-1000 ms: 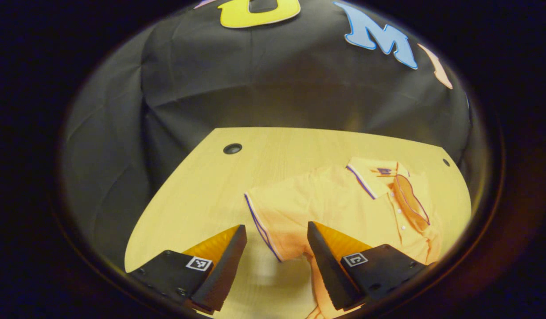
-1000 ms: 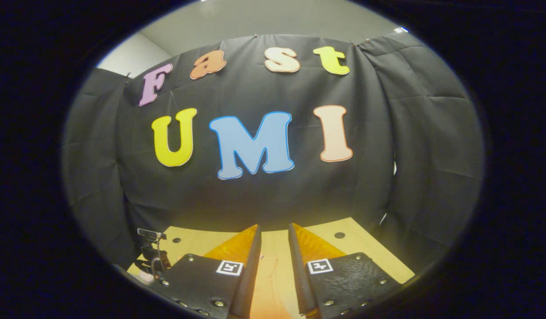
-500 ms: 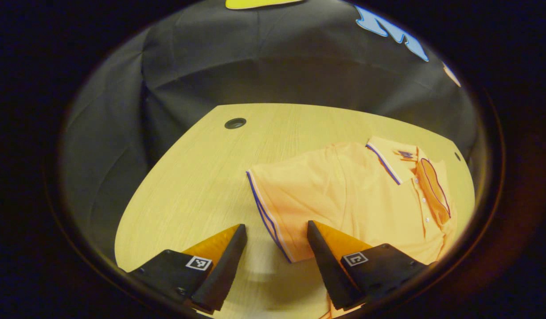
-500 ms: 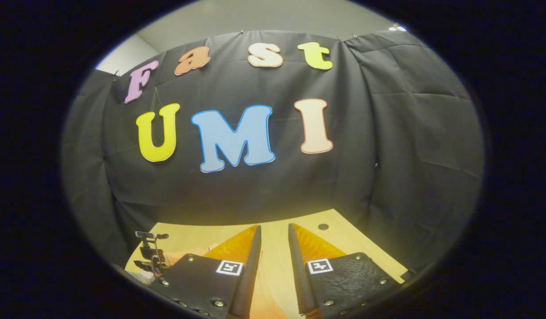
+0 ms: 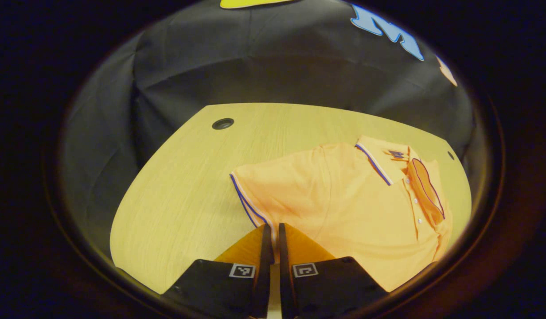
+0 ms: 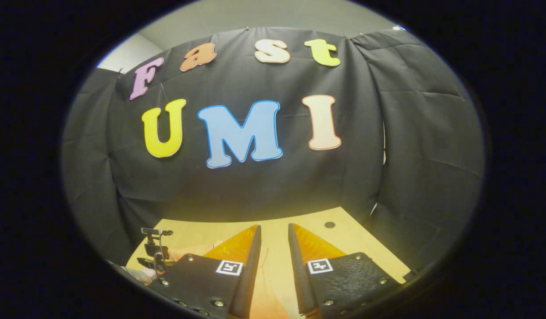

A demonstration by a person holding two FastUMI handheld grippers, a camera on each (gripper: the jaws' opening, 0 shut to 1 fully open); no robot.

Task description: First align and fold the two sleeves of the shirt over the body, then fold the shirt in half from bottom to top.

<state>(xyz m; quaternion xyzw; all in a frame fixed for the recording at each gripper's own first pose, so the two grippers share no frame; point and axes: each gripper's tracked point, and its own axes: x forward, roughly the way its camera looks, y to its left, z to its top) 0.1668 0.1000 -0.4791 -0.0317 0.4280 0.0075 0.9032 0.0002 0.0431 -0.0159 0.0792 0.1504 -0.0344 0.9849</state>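
An orange polo shirt (image 5: pixel 352 199) lies flat on the wooden table (image 5: pixel 180 190), its collar (image 5: pixel 388 159) at the far right in the left gripper view. One sleeve (image 5: pixel 273 190) with a blue-striped hem points toward me. My left gripper (image 5: pixel 271 228) is shut on that hem's near corner. In the right gripper view, my right gripper (image 6: pixel 273 230) tilts up toward the booth wall. Its fingers stand a narrow gap apart, with orange shirt fabric (image 6: pixel 265 305) caught low between them.
The table has a round cable hole (image 5: pixel 223 123) at the far left and a smaller hole (image 5: pixel 450 155) beyond the collar. A small camera on a stand (image 6: pixel 155 248) sits at the table's left edge in the right gripper view. Black cloth walls close in behind.
My left gripper went from wide open around the sleeve hem to shut on its corner. The right gripper shifted its aim slightly and kept the same gap.
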